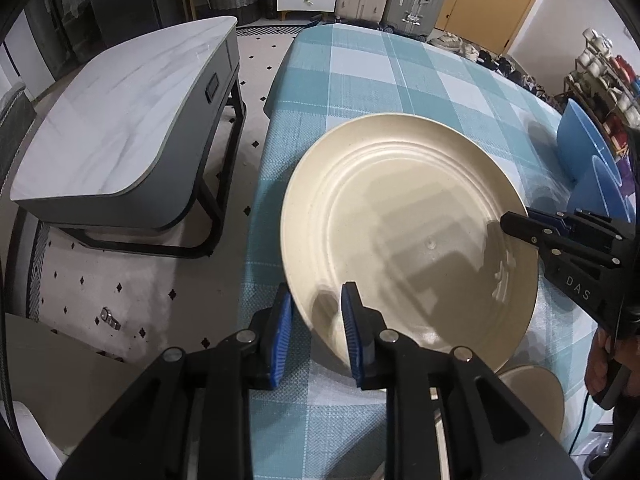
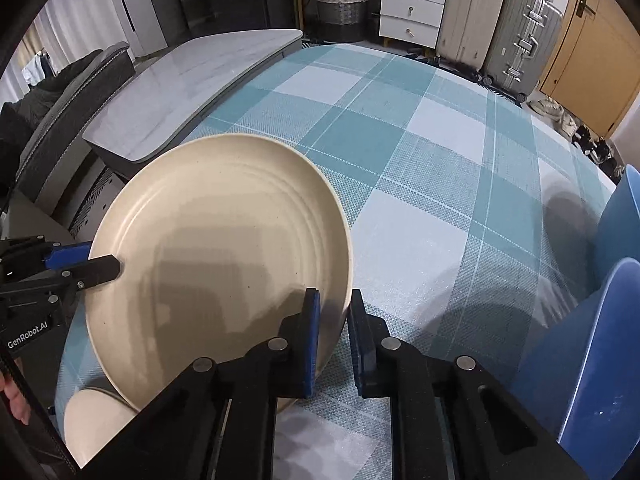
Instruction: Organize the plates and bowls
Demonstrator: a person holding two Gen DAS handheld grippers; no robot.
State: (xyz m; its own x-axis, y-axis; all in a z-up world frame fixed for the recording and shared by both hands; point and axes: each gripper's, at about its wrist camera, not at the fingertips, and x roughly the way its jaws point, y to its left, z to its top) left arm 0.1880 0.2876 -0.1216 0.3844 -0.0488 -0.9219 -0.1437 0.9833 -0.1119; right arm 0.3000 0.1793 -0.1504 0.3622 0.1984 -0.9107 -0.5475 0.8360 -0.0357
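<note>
Both grippers clamp opposite edges of one cream plate above the checked tablecloth.

Left gripper [image 1: 316, 320], at the bottom centre of its own view, pinches the near rim of the cream plate [image 1: 408, 232] between its blue pads; the right gripper [image 2: 334, 320] does likewise at the bottom centre of its view, jaws closed tight on the plate's right rim. Just below the plate, a smaller cream dish [image 2: 96, 420] sits at the lower left of the right view. Blue bowls [image 2: 592, 360] stand at the right edge of that frame. The teal-and-white tablecloth [image 2: 420, 152] fills the middle, and a marble-topped side table [image 1: 120, 120] lies at the upper left. Farther back stand a white drawer unit [image 2: 412, 8] and suitcases [image 2: 520, 36].
</note>
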